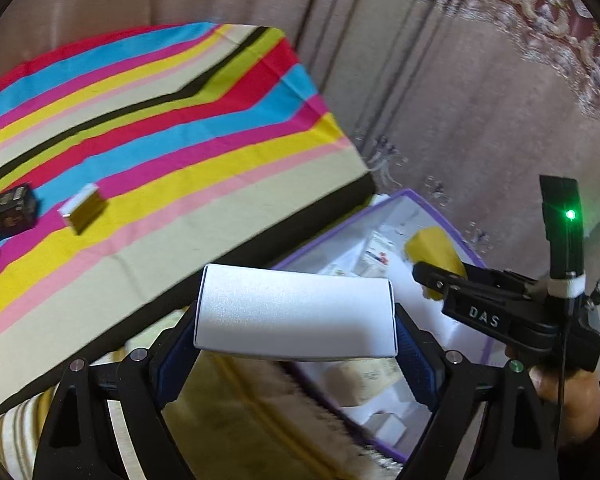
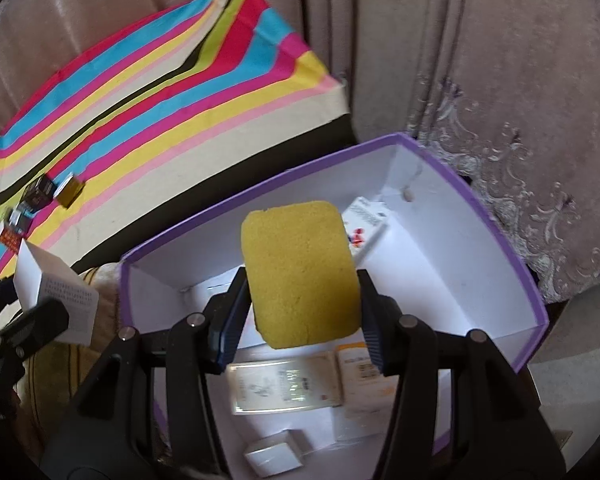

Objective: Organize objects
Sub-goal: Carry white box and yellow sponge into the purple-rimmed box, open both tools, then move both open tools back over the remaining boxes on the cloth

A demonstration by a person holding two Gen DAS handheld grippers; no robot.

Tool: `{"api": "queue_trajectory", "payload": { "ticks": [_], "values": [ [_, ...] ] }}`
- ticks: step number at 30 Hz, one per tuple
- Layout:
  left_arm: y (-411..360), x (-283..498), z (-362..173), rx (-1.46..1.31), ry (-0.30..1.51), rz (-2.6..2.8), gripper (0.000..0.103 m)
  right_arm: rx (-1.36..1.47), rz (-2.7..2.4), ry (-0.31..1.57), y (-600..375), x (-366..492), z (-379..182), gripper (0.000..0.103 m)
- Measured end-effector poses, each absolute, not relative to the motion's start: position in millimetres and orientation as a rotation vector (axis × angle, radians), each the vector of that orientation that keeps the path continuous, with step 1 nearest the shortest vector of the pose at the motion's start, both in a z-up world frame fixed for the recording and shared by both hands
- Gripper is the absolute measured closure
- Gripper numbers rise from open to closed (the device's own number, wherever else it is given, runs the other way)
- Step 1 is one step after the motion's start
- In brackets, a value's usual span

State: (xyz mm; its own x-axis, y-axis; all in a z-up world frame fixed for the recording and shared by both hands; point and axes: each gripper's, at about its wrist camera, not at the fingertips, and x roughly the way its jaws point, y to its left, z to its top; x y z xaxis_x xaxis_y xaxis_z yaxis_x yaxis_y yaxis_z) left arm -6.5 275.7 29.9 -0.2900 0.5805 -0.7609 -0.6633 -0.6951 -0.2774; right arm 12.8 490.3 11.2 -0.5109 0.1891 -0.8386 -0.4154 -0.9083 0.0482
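Sponge (image 2: 300, 272) sits clamped in my right gripper (image 2: 300, 308), above the purple box (image 2: 512, 240) holding small cartons. My left gripper (image 1: 296, 344) grasps a white box (image 1: 296, 312) beside it. Two little boxes (image 1: 84, 208) remain on the striped cloth (image 1: 180, 120).

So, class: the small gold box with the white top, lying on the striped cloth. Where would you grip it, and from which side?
Grip the gold box across its two long gold side faces, coming down from above. It lies flat with open cloth around it, and the dark box stands apart.
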Motion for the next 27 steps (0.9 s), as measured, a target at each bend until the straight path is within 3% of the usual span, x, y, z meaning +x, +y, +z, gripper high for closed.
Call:
{"api": "queue_trajectory", "payload": {
  "ticks": [4, 7, 27],
  "values": [
    [294.8, -0.5, 25.8, -1.156, 0.145, 1.956, 0.008, -1.277, 2.410, 0.358, 500.5, 18.9, 16.9, 0.044],
    [297.2, 3.5, 26.2, -1.152, 0.166, 1.952, 0.007, -1.265, 2.391, 0.391, 505.9, 21.1, 18.2, 0.023],
    [191.7, -30.0, 37.2, -1.213, -0.009, 2.200, 0.007, -1.335, 2.479, 0.295, 451.7, 2.8, 25.7, 0.022]
  ]
}}
